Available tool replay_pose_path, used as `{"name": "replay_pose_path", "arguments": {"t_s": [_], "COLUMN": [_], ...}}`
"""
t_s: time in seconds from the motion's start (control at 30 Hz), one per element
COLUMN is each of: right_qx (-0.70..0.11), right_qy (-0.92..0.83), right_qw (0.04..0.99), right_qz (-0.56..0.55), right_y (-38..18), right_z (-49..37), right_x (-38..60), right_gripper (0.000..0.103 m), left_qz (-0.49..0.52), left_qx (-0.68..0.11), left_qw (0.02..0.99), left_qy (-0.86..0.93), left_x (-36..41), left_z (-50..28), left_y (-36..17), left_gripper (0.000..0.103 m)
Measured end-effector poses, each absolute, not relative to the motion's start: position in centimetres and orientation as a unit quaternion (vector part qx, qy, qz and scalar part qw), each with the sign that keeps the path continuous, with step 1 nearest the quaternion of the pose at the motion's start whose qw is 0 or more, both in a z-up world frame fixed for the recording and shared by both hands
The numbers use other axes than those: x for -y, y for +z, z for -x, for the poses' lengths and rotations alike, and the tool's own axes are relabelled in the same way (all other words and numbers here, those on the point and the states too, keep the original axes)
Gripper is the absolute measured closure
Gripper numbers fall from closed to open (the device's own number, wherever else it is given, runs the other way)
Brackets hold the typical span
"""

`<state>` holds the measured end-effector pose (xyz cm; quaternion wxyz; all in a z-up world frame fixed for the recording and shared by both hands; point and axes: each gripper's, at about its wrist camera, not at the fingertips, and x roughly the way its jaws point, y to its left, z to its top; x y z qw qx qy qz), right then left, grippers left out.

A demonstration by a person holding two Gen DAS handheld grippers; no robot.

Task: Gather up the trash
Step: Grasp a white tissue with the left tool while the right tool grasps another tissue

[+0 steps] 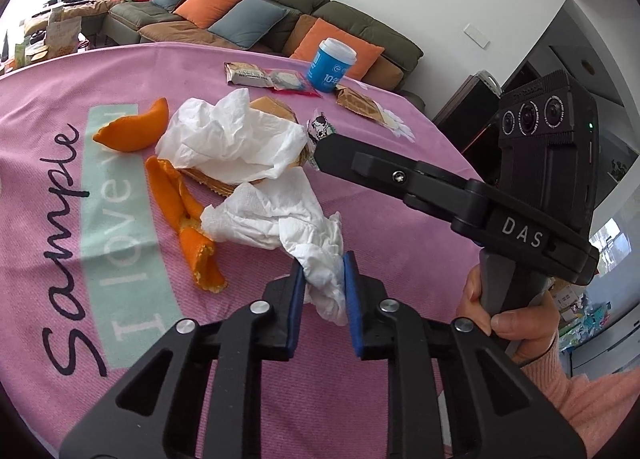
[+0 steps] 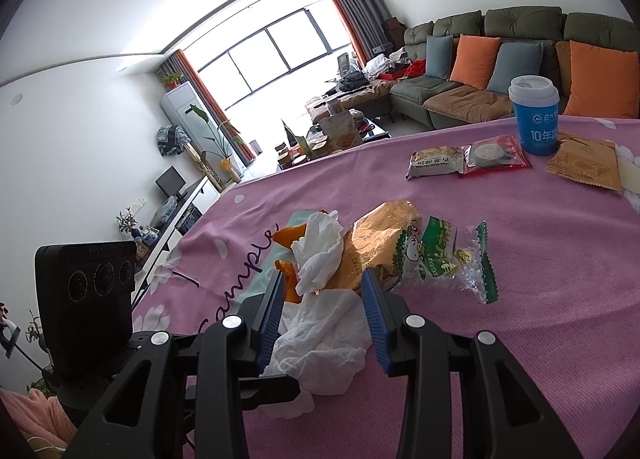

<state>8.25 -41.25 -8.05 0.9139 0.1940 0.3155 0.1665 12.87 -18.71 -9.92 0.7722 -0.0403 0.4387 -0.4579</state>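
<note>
A pile of trash lies on the pink tablecloth (image 1: 60, 107). My left gripper (image 1: 322, 265) is shut on the near end of a crumpled white tissue (image 1: 280, 215). Behind it lie a second white tissue (image 1: 236, 139) over a golden snack wrapper (image 1: 276, 109), and orange peels (image 1: 136, 129). My right gripper (image 2: 323, 285) is open, its jaws on either side of the near tissue (image 2: 324, 347). Just beyond it are the second tissue (image 2: 320, 251), the golden wrapper (image 2: 380, 243) and a clear green wrapper (image 2: 452, 259). The right gripper's body (image 1: 440, 179) shows in the left wrist view.
A blue cup with a white lid (image 2: 534, 115) stands at the table's far side beside several snack packets (image 2: 468, 157) and a brown packet (image 2: 584, 163). A sofa with orange and blue cushions (image 2: 500, 63) is behind the table.
</note>
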Motion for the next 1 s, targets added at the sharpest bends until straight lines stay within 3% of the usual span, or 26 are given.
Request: {"name": "replay_pose_path", "arguments": {"t_s": [0.33,1.0], "right_qx": [-0.330,-0.352], "right_qy": [0.166,0.166], "right_qw": [0.909,0.903], "right_qz": [-0.193,-0.183], "right_y": [-8.2,-8.7], "right_z": [-10.3,-11.5], "right_x": [40.5,38.7], "right_gripper": [0.059,0.061], "left_qz": [0.020,0.049], "left_qx": [-0.402,-0.370], "left_qw": [0.786,0.837], "left_qy": [-0.469,-0.401], "left_x": [16.9,5.9], "left_z": [-10.9,-9.9], "left_y": [-8.1,-5.8], "left_gripper": [0.089,0.089]}}
